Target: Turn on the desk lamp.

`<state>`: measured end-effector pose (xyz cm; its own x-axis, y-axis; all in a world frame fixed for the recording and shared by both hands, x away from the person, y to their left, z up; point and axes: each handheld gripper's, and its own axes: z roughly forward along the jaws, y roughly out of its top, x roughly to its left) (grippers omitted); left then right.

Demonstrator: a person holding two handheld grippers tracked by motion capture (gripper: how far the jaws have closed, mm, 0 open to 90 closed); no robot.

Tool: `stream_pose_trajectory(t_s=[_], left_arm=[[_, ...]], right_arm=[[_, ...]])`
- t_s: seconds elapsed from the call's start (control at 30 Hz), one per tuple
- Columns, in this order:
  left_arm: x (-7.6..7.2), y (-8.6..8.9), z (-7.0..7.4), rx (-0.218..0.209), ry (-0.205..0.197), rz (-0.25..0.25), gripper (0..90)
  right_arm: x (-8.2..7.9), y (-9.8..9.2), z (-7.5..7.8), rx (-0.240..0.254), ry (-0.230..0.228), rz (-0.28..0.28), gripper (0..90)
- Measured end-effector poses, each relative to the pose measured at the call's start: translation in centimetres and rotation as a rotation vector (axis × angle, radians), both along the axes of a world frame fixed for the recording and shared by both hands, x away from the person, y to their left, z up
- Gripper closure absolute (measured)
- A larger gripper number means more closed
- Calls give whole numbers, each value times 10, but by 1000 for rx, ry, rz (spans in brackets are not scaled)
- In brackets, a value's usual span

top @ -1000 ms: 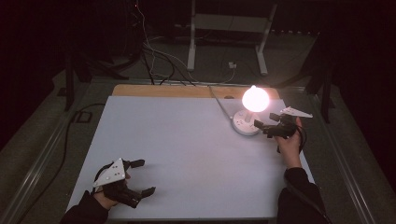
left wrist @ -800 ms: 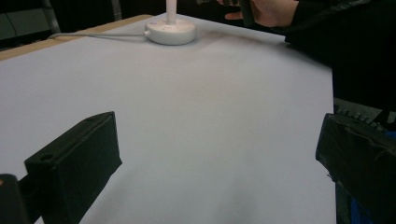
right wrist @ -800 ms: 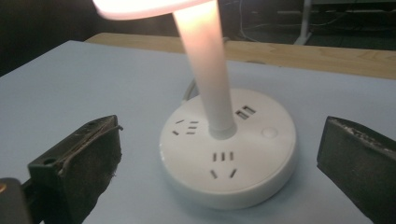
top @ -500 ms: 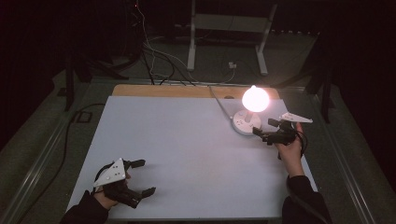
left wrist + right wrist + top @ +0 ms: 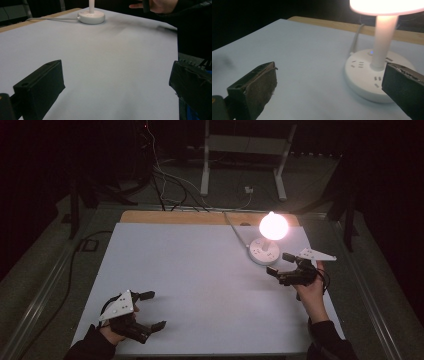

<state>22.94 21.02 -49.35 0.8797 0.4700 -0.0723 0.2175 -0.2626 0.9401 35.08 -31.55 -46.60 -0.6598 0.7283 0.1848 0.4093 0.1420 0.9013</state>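
The table (image 5: pixel 200 285) is the largest item: a plain white sheet over a wooden top, set in a dark room and bare except for one appliance. That appliance, a lit desk lamp (image 5: pixel 266 242), stands near the far right corner. Its round white base carries socket slots and a small blue indicator; its cord (image 5: pixel 235 227) runs off the far edge.

The right gripper (image 5: pixel 286 267) is held just beside the lamp base, on the near side, with its jaws apart and nothing between them. In the right gripper view the base sits partly behind the right-hand jaw. The left gripper (image 5: pixel 150 310) rests near the front left corner, well apart from the lamp, jaws likewise spread and empty.

Risks, as judged:
- A sideways sweep of the right gripper could strike the slim stem and tip the lamp.
- Snagging the cord could drag the base.
- Glare from the bulb may mask the exact gap between jaw and base.
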Motion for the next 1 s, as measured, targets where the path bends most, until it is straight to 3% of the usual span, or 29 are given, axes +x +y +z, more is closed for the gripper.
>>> stream_pose_trajectory(t_s=[0.17, 0.37, 0.67, 1.0], left_arm=[[0, -1, 0, 1, -3, -6, 4], [-1, 0, 0, 0, -2, -6, 3], [-1, 0, 0, 2, -2, -6, 3], [-2, 0, 1, 7, -3, -1, 3]], right_arm=[[-19, 5, -5, -16, 15, 25, 0], [-37, 8, -19, -36, 64, 51, 0], [-63, 6, -28, -33, 63, 61, 0], [-89, 12, -38, -92, 83, 79, 0]])
